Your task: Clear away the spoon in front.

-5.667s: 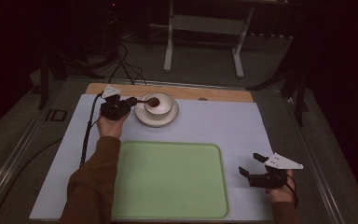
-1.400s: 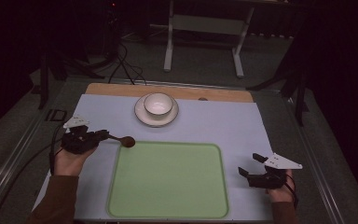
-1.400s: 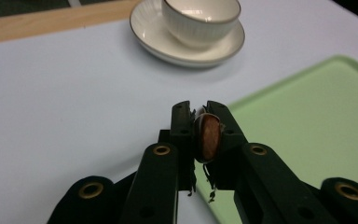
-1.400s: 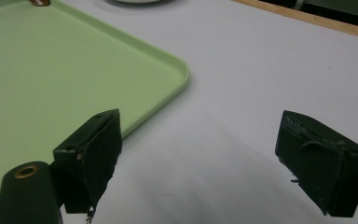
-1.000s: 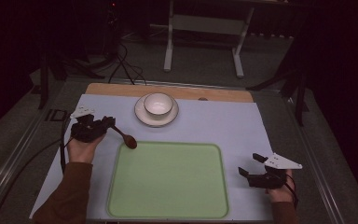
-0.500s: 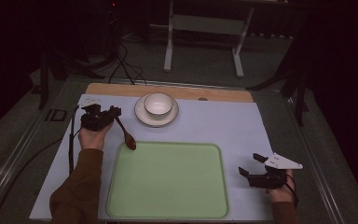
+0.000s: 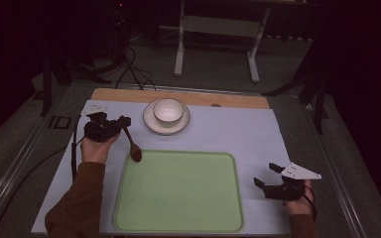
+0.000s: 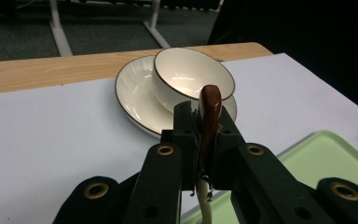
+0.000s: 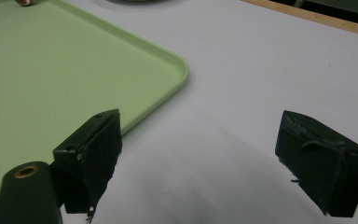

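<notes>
The left gripper (image 7: 121, 124) is clenching a brown spoon (image 7: 133, 144) by its handle, the jaws pressed tight on either side of it. In the left gripper view the end of the spoon handle (image 8: 209, 103) is sticking up just past the jaw tips, while the rest of it is running down between and below them. From the high view, the spoon's long axis is slanting away from the jaws toward the person's side, and its bowl end is hanging at the near-left corner of the green tray (image 7: 178, 218), about over the rim; whether it is touching the rim cannot be told.

Straight ahead of the left jaws the cup (image 8: 193, 74) is sitting upright on its saucer (image 8: 135, 100), near but apart from the jaw tips. The tray is lying below and to one side of them, so the spoon is probably heading for the tray, and the left hand is by far the nearer one to it.

The right gripper (image 7: 264, 177) is resting with its jaws spread wide and nothing between them, just beside the tray's other near corner (image 9: 179, 70), on the white table cover (image 9: 261, 70).

Counted: one spoon, one cup, one saucer, one tray, two grippers.
</notes>
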A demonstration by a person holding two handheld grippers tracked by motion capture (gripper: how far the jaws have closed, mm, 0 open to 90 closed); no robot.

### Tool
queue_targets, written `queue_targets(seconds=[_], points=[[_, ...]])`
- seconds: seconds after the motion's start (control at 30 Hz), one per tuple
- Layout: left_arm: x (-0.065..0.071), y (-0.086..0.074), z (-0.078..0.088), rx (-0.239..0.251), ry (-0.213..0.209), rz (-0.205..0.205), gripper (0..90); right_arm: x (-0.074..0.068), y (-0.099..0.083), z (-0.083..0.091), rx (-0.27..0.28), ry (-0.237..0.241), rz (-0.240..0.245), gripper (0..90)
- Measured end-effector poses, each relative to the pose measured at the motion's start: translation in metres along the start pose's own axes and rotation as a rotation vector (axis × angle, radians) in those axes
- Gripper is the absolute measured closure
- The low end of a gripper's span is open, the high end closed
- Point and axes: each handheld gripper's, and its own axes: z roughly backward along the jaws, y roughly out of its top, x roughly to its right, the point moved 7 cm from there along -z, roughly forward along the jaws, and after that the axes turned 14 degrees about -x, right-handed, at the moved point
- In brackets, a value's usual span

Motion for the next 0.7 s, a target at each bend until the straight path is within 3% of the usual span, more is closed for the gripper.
queue_targets(seconds=[0.7], points=[[0.026, -0.005, 0.011, -0.034, -0.055, -0.055, 84.0, 0.0, 0.0, 0.0, 0.0, 0.0, 0.0, 14.4]])
